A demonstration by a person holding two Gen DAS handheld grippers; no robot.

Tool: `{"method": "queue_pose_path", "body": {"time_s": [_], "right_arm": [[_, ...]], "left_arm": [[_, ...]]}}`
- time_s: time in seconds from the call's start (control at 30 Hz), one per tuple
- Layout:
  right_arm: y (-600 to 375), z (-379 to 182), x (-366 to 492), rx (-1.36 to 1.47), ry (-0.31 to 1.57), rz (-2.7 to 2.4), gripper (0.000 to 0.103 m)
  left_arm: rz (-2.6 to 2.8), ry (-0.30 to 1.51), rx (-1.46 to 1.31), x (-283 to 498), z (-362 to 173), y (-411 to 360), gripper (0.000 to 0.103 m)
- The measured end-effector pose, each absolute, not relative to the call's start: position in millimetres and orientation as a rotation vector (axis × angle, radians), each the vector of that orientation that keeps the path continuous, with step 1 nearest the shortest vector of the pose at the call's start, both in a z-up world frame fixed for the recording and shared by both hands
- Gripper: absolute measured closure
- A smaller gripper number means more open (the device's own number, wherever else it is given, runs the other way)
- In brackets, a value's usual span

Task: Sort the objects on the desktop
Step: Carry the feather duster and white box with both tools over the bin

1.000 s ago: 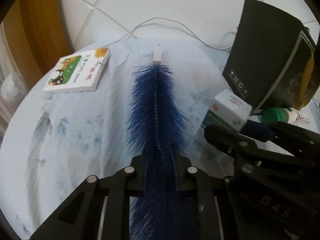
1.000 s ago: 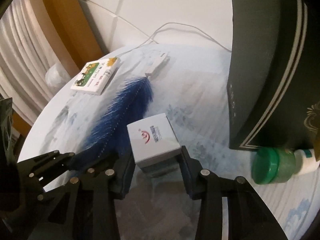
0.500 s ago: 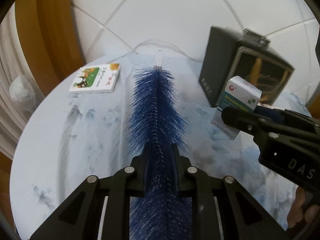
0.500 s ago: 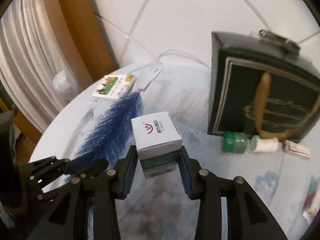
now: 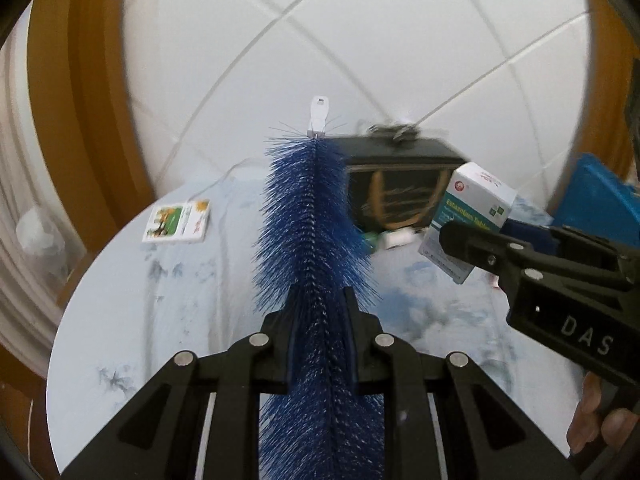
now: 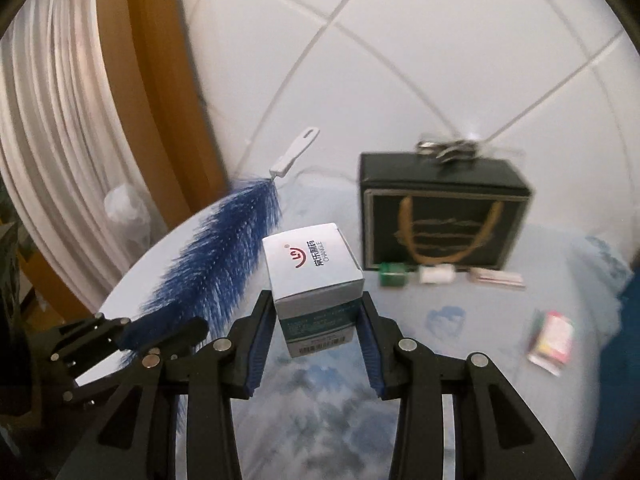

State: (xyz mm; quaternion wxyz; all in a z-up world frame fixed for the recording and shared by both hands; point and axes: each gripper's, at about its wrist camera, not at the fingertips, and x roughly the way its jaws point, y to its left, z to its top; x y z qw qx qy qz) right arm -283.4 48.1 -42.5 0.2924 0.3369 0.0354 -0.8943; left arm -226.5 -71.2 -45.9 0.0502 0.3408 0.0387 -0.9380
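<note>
Left tool (image 5: 319, 312) clamps blue bristle brush (image 5: 310, 216), white tip pointing ahead | right tool (image 6: 316, 334) grips white-teal medicine box (image 6: 314, 276), lifted above counter (image 6: 440, 320) | dark gift bag (image 6: 442, 216) stands beyond right tool

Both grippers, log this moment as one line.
left gripper: shut on blue brush | right gripper: shut on medicine box | both lifted

Both wrist views look forward and down over the table (image 5: 132, 300) from above; both share the brush (image 5: 312, 216), box (image 6: 316, 276) and bag (image 6: 444, 220).
</note>
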Motion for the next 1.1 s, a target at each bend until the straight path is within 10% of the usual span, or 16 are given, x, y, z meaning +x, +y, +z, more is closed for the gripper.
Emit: {"method": "queue_pose_path", "body": {"time_s": [1.1], "right_arm": [[448.2, 132.3, -75.8, 0.694, -0.163, -3.143, 0.063]], "left_arm": [[-3.625, -0.127, 0.921, -158.2, 111.8, 328.6, 0.085]]}}
